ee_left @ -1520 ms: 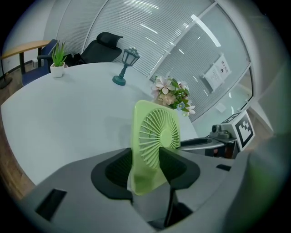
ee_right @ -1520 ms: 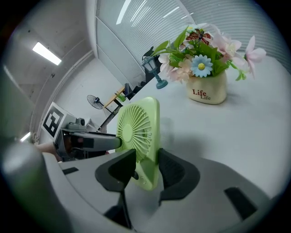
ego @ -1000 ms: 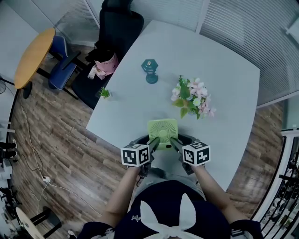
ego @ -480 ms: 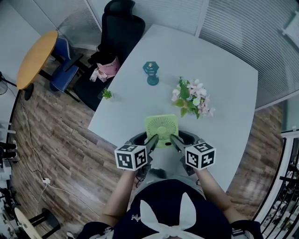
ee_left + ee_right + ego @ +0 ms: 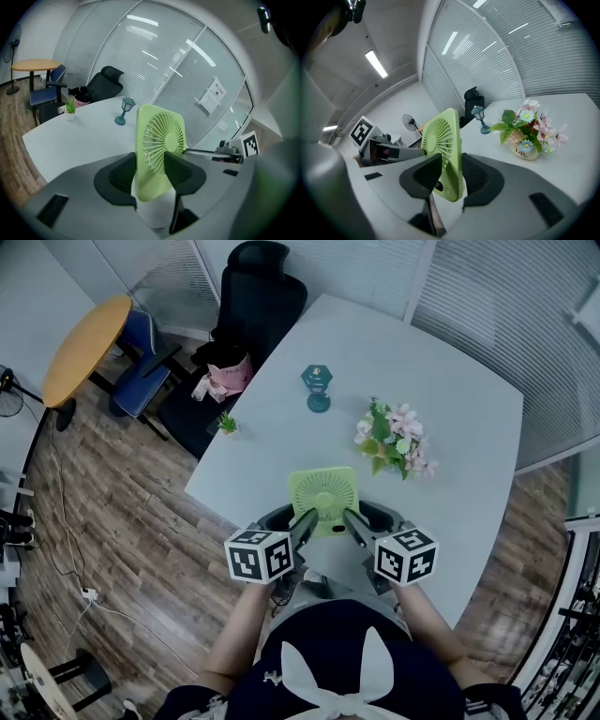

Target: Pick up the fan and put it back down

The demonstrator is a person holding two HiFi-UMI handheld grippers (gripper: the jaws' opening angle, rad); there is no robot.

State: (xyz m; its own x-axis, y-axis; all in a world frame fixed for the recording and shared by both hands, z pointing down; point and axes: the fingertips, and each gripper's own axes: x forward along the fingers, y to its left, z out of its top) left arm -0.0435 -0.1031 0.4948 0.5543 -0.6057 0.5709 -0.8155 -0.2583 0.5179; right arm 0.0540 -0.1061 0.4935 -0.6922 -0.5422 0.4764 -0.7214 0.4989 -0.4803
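Holding the light-green square plastic fan [image 5: 324, 500] at both sides: my left gripper [image 5: 149, 171] has its fingers clamped on the left edge, and my right gripper [image 5: 451, 176] is likewise clamped on the right edge. The fan stands upright between them, apparently clear above the near edge of the white desk [image 5: 450, 427]. Both hands are equally near, and I judge the set-down spot to lie straight below.

Fan [image 5: 326, 500] light green; table [image 5: 450, 381] white; lantern [image 5: 318, 388] teal; flowers [image 5: 401, 432] pink; floor [image 5: 122, 502] brown wood-grain; chair [image 5: 262, 296] black.
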